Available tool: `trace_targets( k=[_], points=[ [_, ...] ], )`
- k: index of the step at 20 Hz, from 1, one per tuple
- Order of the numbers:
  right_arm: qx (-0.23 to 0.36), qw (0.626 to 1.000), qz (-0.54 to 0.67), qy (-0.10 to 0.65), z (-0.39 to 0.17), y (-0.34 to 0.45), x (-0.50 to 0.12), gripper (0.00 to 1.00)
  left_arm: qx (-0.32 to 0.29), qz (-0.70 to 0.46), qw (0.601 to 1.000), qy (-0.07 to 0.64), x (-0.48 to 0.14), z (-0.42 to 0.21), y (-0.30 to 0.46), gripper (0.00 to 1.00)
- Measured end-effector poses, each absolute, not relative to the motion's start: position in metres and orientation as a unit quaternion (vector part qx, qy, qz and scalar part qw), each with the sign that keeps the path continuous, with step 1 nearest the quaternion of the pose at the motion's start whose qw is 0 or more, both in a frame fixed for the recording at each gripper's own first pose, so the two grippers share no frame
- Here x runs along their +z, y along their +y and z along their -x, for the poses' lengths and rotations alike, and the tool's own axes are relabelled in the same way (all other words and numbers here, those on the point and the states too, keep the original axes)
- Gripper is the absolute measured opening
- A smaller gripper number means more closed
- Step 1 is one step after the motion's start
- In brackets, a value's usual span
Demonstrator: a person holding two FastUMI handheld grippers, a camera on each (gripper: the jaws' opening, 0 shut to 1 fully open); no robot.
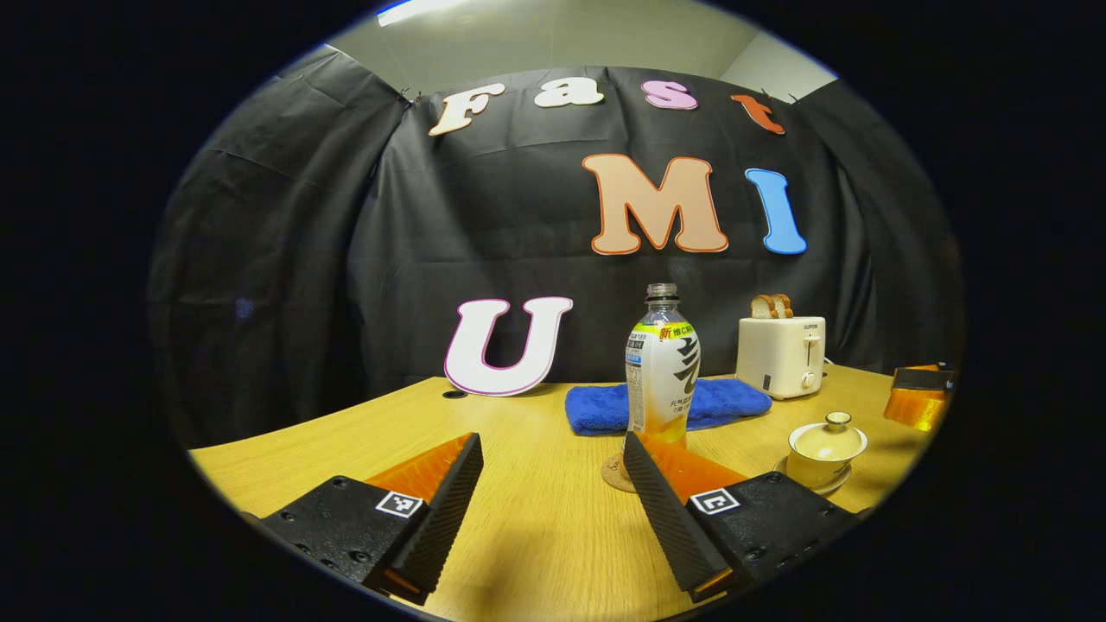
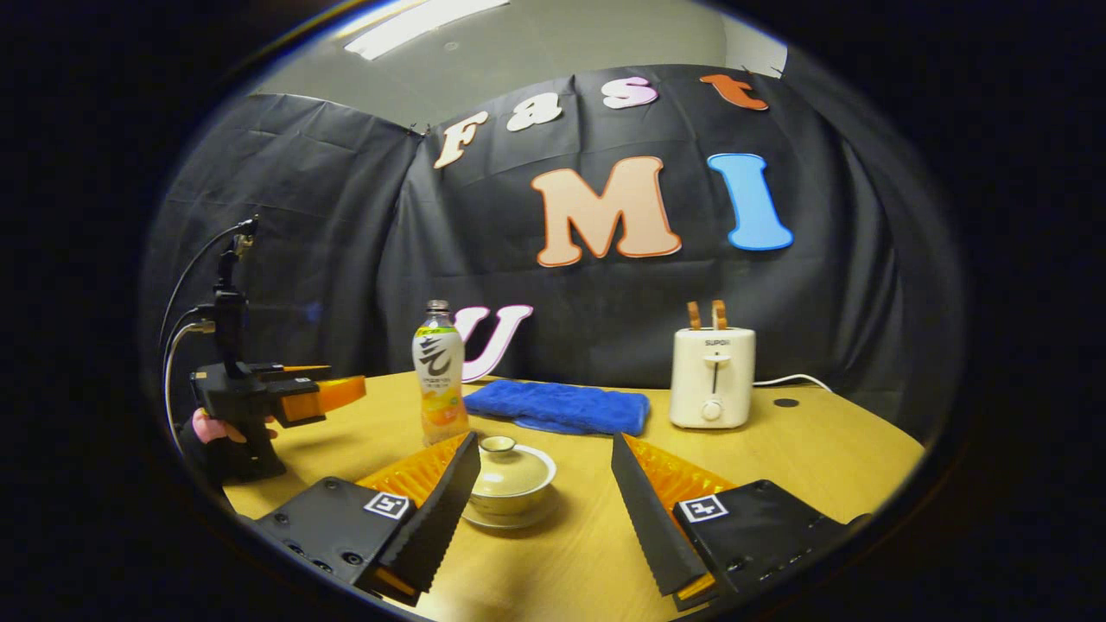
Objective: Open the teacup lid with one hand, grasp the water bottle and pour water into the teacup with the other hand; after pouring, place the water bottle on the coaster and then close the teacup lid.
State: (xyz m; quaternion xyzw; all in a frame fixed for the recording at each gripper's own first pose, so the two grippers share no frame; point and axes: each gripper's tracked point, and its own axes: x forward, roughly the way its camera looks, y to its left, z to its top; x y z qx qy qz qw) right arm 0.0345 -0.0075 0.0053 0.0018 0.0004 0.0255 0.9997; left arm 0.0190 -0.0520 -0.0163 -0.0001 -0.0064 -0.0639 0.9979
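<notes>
One towel (image 1: pixel 667 406) behind bottle (image 1: pixel 662 371)

Uncapped water bottle (image 1: pixel 663 367) upright on coaster (image 1: pixel 617 473); lidded teacup (image 1: pixel 825 452) nearby.

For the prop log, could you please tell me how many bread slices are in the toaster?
2: both brown bread slices stand side by side in the white toaster's top slots.

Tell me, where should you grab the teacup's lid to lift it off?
By the little knob on top of the lid. It sticks straight up from the dome, so probably come down from above with the jaws either side; the smooth, sloping dome itself would likely slip.
</notes>
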Motion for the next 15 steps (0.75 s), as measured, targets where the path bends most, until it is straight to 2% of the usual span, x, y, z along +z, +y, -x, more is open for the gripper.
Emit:
trace_targets(
  k=[3,4,11,15],
  points=[
    [-0.038,0.999,0.001,-0.002,-0.033,-0.038,0.007,1.00,-0.063,0.000,0.998,-0.006,-0.016,-0.019,-0.051,0.95],
    [-0.053,0.999,0.002,-0.002,-0.033,-0.044,0.007,0.96,-0.062,0.000,0.998,-0.007,-0.017,-0.019,-0.051,0.95],
    [-0.146,0.989,0.006,-0.006,-0.028,-0.079,0.010,0.96,-0.056,-0.001,0.998,-0.007,-0.016,-0.019,-0.049,0.95],
    [-0.167,0.986,0.007,-0.007,-0.026,-0.086,0.010,0.96,-0.053,-0.002,0.999,-0.007,-0.016,-0.019,-0.047,0.95]
  ],
)
